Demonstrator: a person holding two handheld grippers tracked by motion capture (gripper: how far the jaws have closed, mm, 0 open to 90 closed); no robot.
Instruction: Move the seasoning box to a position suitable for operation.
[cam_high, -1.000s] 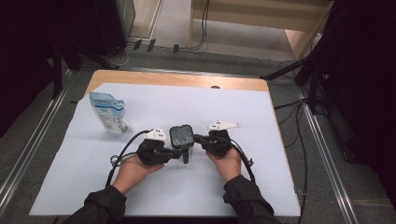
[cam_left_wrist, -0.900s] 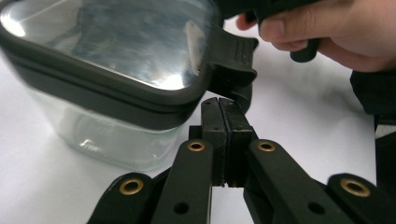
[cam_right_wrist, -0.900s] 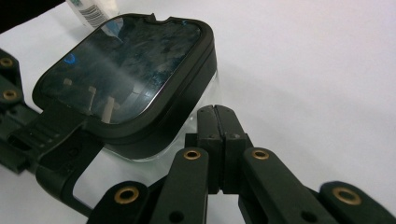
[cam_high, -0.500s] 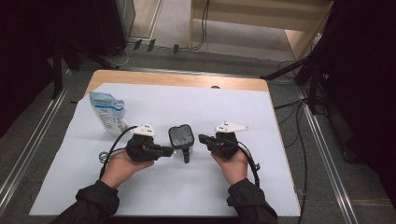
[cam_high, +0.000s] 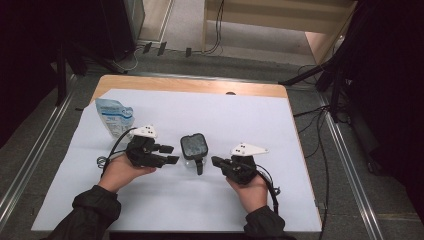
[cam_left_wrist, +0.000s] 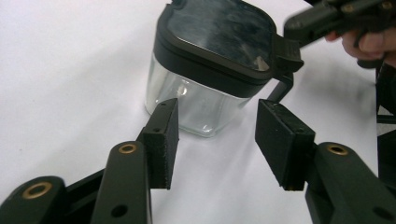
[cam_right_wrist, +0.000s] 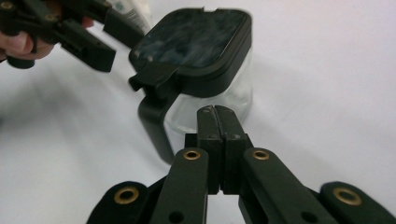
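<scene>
A wooden table (cam_high: 150, 84) carries a white sheet (cam_high: 240, 115), its far edge left bare. Grey floor (cam_high: 345, 165) surrounds it, with metal rails (cam_high: 30, 155) on both sides. Cables (cam_high: 320, 150) trail right. Pale wooden furniture (cam_high: 280, 20) stands far; dark equipment (cam_high: 120, 25) far left.

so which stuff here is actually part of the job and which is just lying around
Part of the job:
- glass jar with a black lid and handle
- left hand-held gripper, open, pointed at the jar
- right hand-held gripper, shut, pointed at the jar

Just lying about:
- blue and white pouch at the table's far left
- white sheet covering the table
</scene>
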